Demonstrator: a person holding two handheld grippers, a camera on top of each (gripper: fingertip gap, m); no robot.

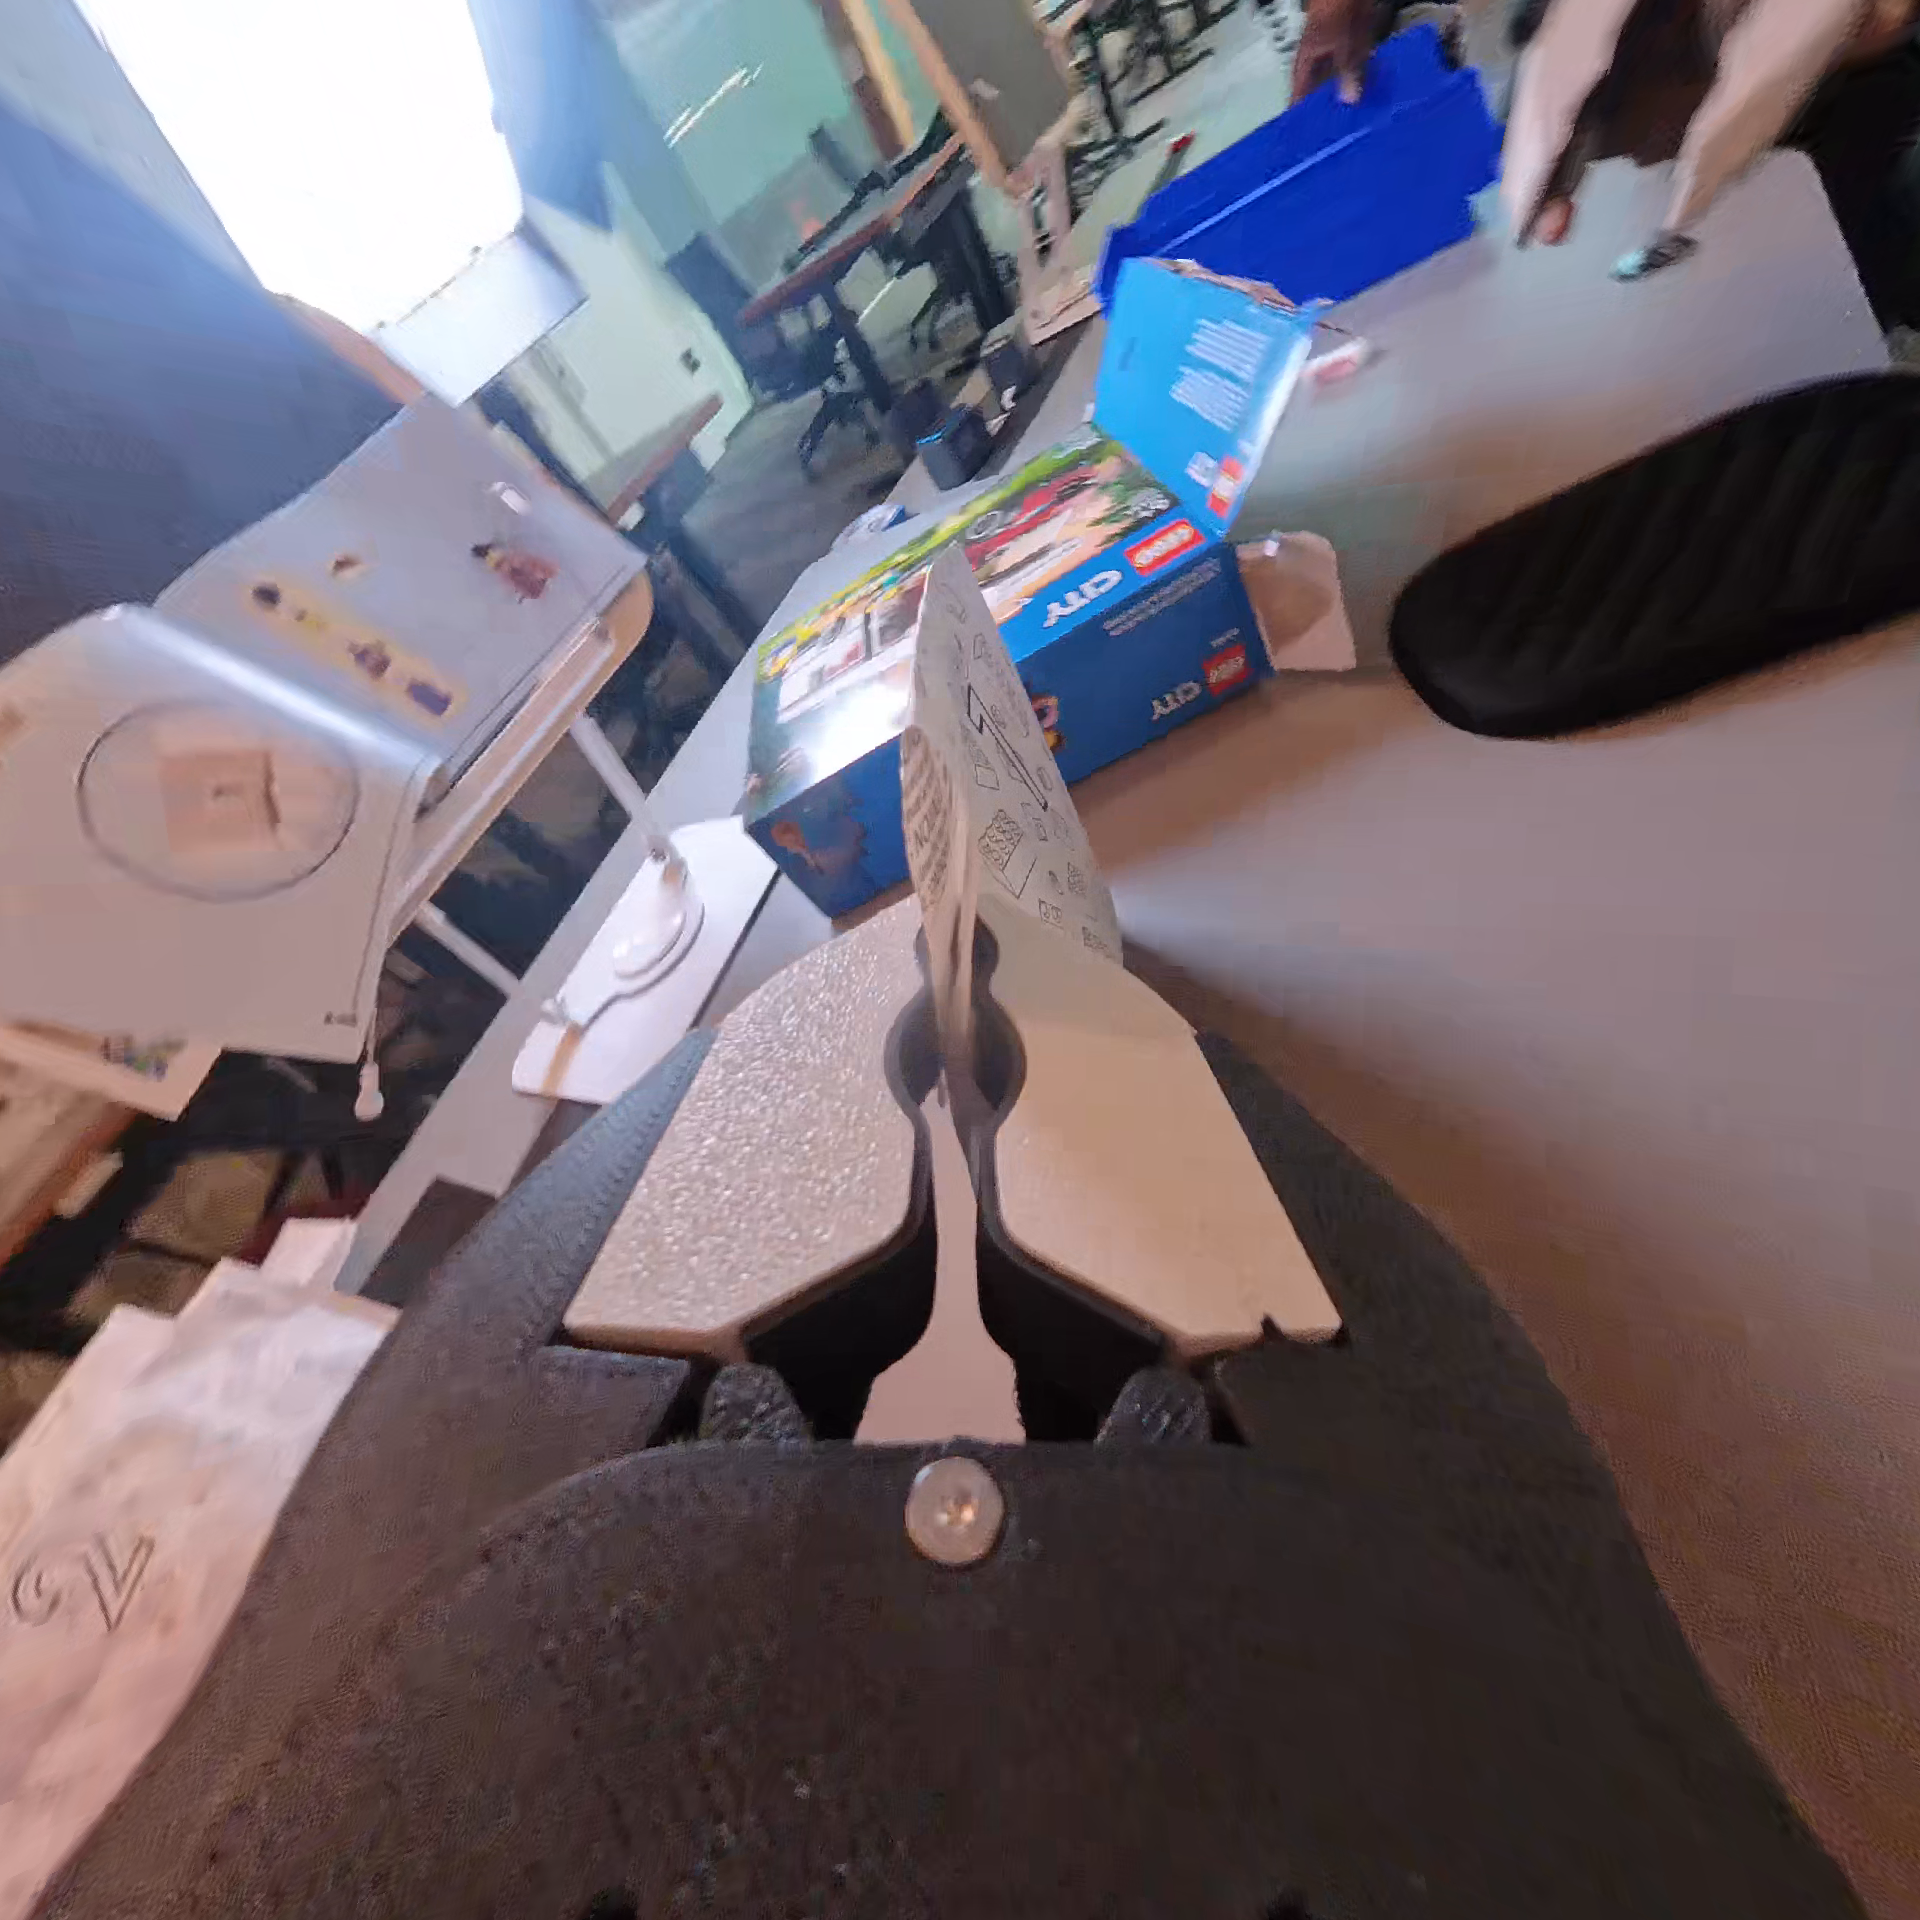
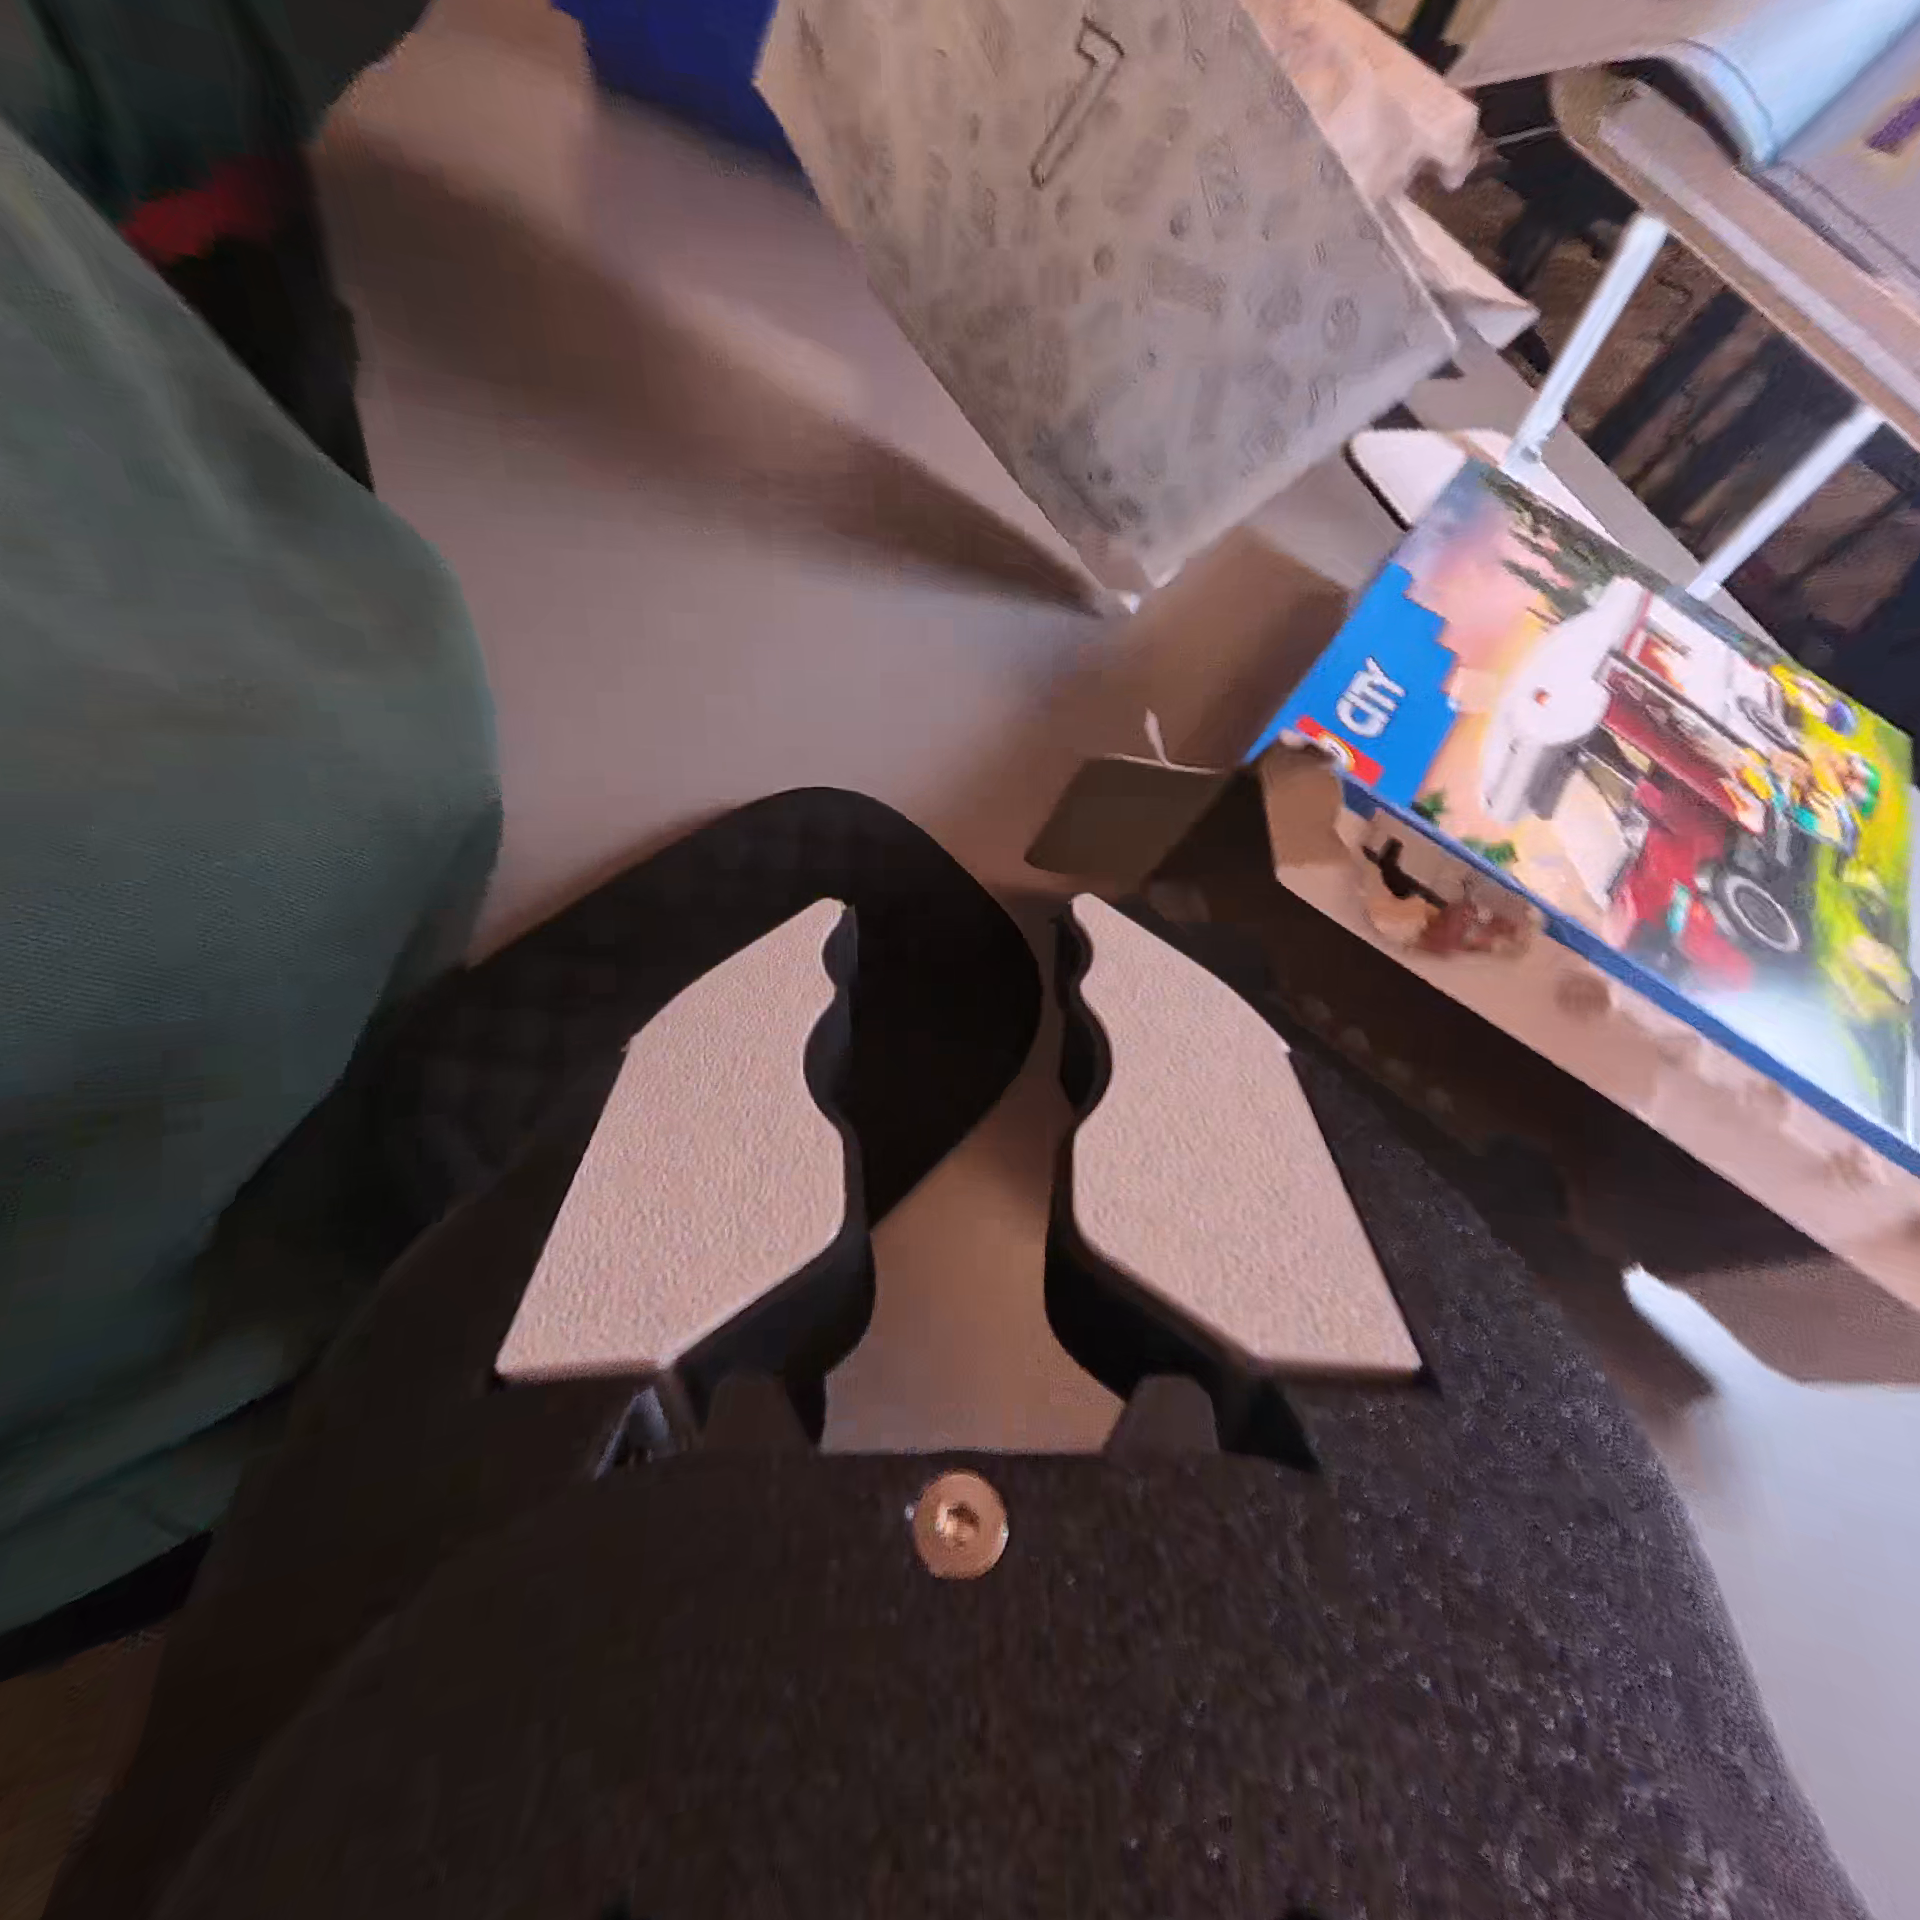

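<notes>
My left gripper [image 1: 951, 966] is shut on the edge of a white paper bag [image 1: 987, 769] printed with small line drawings. The bag stands up from the pads above the table. The same bag shows at the top of the right wrist view [image 2: 1122, 281]. A blue toy-set box [image 1: 1039, 644] lies just behind the bag and shows with an end flap open in the right wrist view [image 2: 1610, 810]. My right gripper [image 2: 961, 914] is open and holds nothing. It hovers over the rounded end of a black oblong pad [image 2: 914, 862] lying on the table. That pad also shows in the left wrist view [image 1: 1662, 561].
A blue bin [image 1: 1320, 177] stands at the far end of the grey table [image 1: 1455, 1039], with a person [image 1: 1662, 125] beside it. A white stand with a tilted tray [image 1: 260, 748] is at the left edge. A green sleeve [image 2: 208, 727] fills the left of the right wrist view. There is about 35 cm between the tips of the two grippers.
</notes>
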